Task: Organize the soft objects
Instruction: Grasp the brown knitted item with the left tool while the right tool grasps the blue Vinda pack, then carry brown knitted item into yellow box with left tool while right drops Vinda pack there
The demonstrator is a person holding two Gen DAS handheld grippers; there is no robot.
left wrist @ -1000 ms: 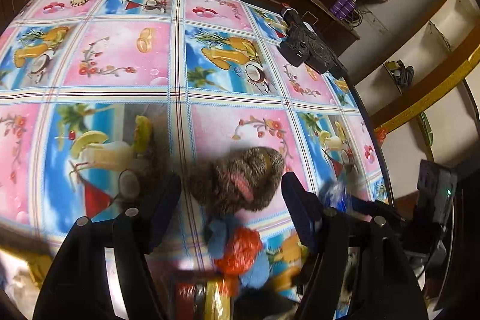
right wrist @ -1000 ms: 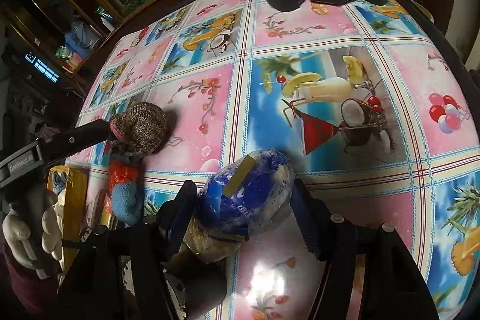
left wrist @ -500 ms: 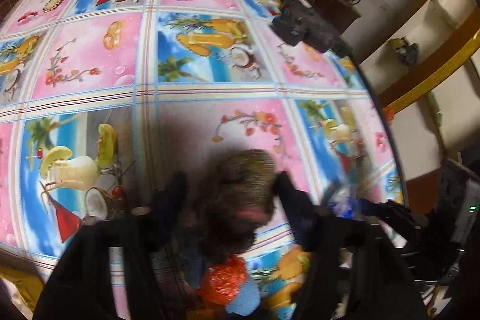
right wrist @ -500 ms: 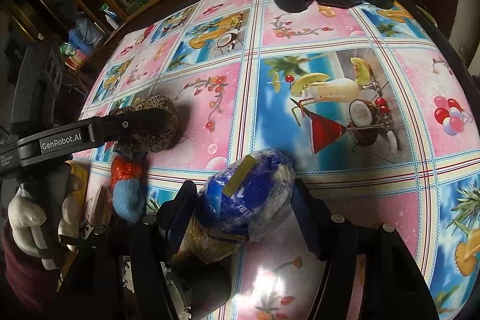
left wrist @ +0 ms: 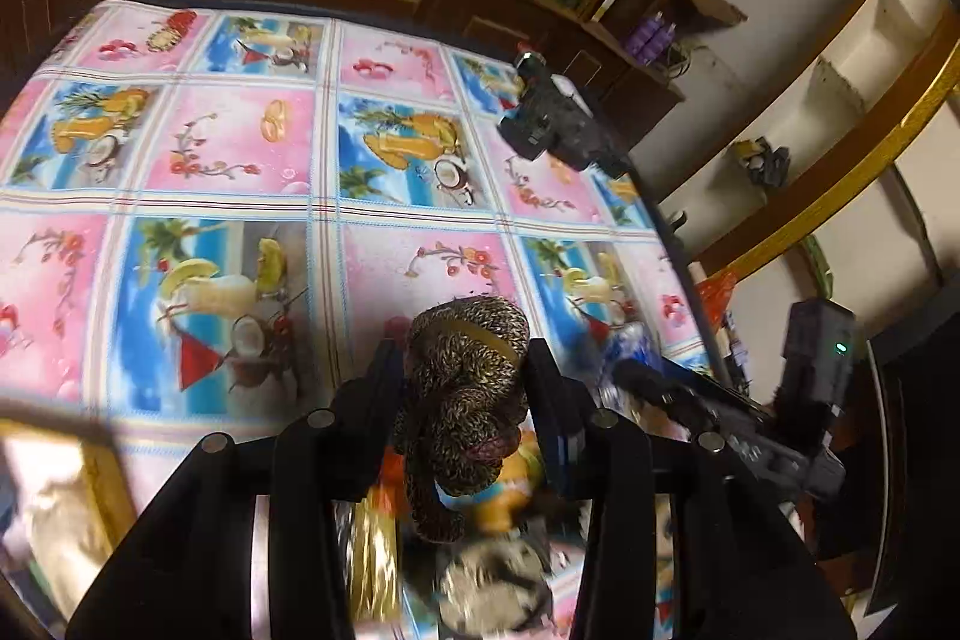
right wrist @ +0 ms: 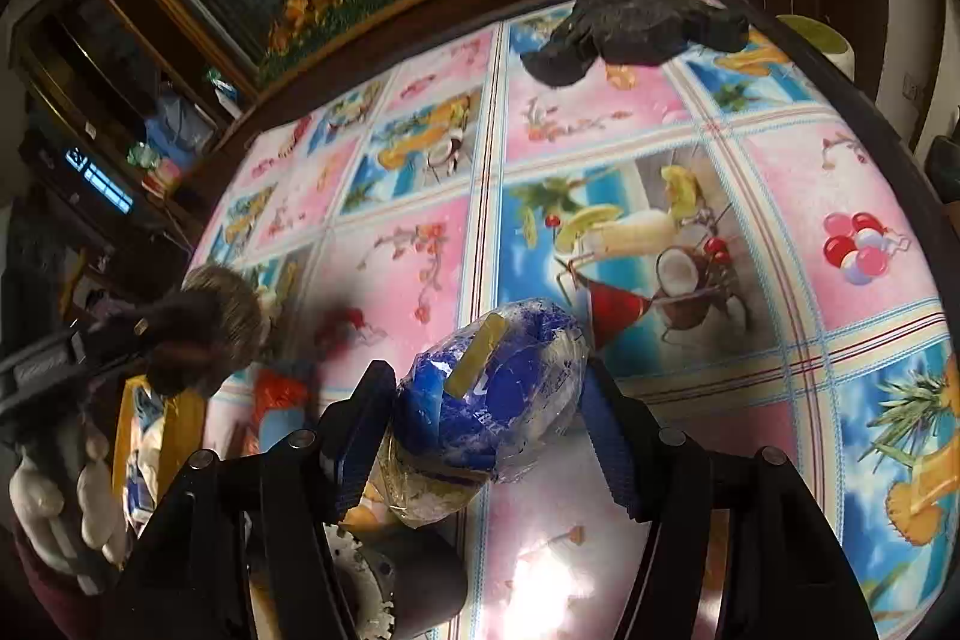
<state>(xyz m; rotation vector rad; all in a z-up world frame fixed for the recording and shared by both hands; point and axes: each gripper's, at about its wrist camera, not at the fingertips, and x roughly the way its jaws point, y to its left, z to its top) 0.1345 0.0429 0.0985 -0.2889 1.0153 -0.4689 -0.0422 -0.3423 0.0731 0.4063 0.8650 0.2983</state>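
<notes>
the left gripper (left wrist: 462,388) jaws pinch the brown knit bundle (left wrist: 465,394) (long axis toward the camera), the right gripper (right wrist: 489,400) jaws clamp the blue wrapped bundle (right wrist: 489,394) above the worktop (right wrist: 600,148).

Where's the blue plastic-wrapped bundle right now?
In the right wrist view the blue plastic-wrapped bundle sits between the right gripper's fingers near the table's front edge, just below-left of the cocktail-and-coconut tile on the tablecloth.

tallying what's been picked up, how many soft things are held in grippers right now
2: a brown speckled knitted bundle clamped in the left gripper, and a blue plastic-wrapped soft bundle between the right gripper's fingers. Others nearby are blurred.
</notes>
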